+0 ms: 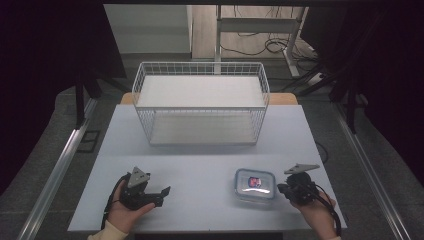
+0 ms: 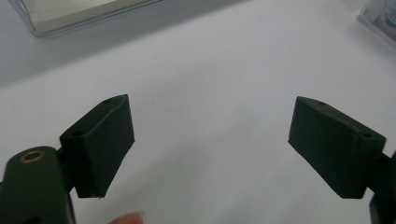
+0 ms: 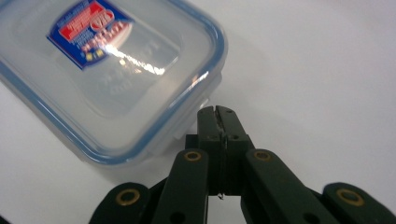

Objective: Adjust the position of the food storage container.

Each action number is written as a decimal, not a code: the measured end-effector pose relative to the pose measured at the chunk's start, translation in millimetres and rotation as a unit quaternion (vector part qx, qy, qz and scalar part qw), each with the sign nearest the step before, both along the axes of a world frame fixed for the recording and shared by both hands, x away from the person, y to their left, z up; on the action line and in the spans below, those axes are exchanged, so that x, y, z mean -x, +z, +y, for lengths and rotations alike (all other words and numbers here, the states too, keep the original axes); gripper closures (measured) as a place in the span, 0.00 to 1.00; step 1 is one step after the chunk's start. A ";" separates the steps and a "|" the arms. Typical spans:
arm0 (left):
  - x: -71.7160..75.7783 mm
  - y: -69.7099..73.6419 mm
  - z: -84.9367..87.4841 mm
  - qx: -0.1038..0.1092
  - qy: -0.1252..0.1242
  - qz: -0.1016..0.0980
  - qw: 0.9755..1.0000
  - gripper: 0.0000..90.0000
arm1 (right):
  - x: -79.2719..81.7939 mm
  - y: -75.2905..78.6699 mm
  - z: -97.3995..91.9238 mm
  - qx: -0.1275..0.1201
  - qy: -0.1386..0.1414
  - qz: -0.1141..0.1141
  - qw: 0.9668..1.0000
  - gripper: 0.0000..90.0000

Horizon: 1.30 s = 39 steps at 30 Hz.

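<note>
A clear plastic food box (image 1: 255, 185) with a blue-rimmed lid and a red-and-blue label sits on the table's front right. In the right gripper view the box (image 3: 107, 70) lies just beyond my right gripper (image 3: 218, 112), whose jaws are pressed together with nothing between them, their tips beside the box's near corner. From above, the right gripper (image 1: 281, 188) sits just right of the box. My left gripper (image 1: 166, 190) rests at the front left, held in a hand, pointing right. Its jaws stand wide apart over bare table (image 2: 210, 135).
A white wire basket (image 1: 200, 102) with a white liner stands at the back middle of the pale table (image 1: 200, 160). Dark floor, rails and cables surround the table. A corner of the box (image 2: 380, 18) shows at the top right of the left gripper view.
</note>
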State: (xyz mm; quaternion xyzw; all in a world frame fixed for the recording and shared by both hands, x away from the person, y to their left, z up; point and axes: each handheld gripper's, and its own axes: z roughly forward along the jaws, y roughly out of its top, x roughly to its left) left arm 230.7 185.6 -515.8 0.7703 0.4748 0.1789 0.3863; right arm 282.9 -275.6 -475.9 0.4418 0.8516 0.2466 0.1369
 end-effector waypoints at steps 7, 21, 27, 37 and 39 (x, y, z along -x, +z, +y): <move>-0.4 0.2 2.7 0.001 0.004 -0.001 1.000 0.16 | -11.7 0.5 22.1 0.023 0.015 -0.001 1.000 1.00; -0.8 -0.5 1.1 -0.002 0.004 0.000 1.000 0.16 | -13.0 -1.2 40.3 -0.001 0.038 0.006 0.999 1.00; -1.0 -0.3 2.8 -0.001 0.006 -0.001 1.000 0.16 | -15.7 -2.0 69.4 0.000 0.075 0.012 0.997 1.00; -2.2 -0.5 6.8 -0.001 0.008 -0.001 1.000 0.16 | -6.4 -2.8 101.2 -0.011 0.128 0.022 0.991 1.00; -2.5 -0.7 6.8 -0.001 0.009 -0.001 1.000 0.16 | -4.6 -3.5 103.5 -0.021 0.132 0.028 0.991 1.00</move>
